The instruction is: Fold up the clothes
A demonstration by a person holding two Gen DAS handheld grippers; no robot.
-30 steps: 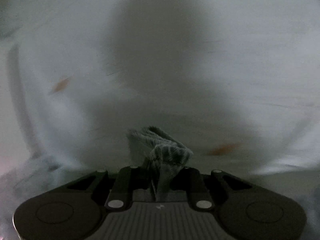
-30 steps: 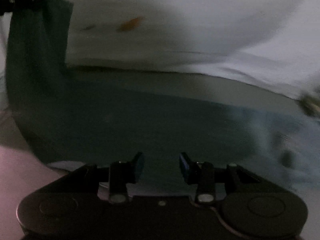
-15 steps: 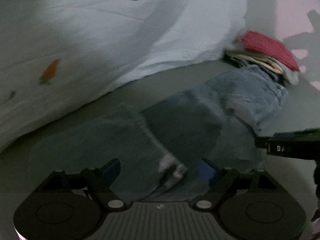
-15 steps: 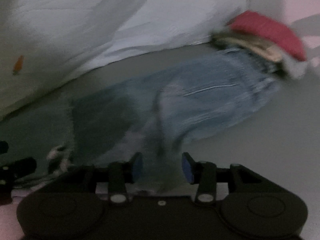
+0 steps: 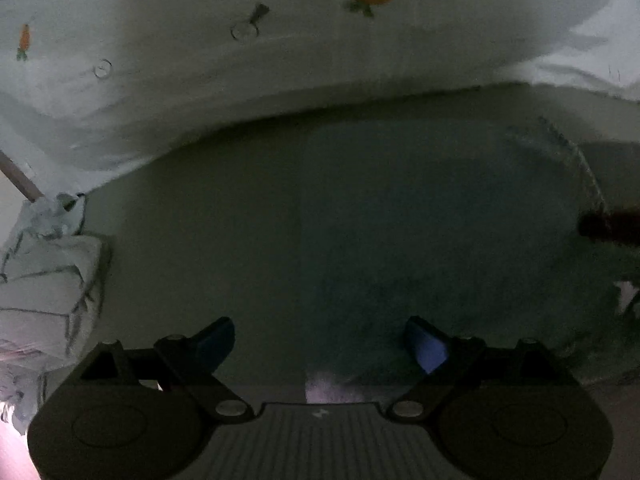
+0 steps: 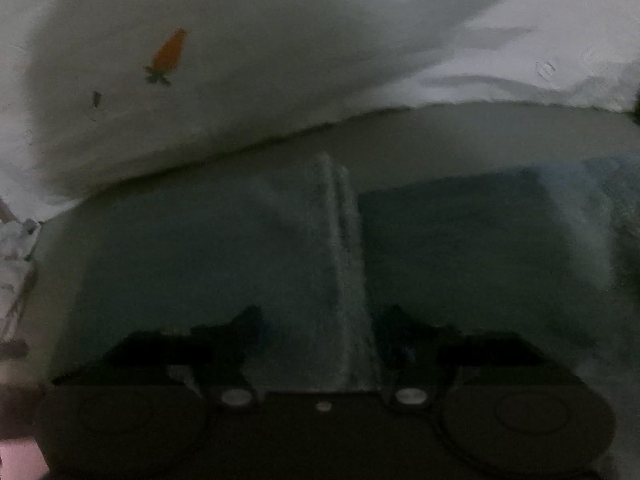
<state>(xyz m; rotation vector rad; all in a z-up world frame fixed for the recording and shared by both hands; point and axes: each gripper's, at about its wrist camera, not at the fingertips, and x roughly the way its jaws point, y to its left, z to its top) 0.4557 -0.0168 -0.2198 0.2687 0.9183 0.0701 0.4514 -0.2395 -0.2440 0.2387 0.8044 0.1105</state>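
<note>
I see my left gripper with its jaws spread wide, just opened, nothing gripped; the dark jeans lie flat on the bed below it. My right gripper has also just been opening, its jaws apart with a raised fold of the jeans between them, not pinched. A white carrot-print quilt lies behind.

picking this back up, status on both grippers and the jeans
Left gripper open, nothing between its pads. Right gripper jaws just opening, fold of jeans between them, not pinched. White carrot-print bedding just behind.
</note>
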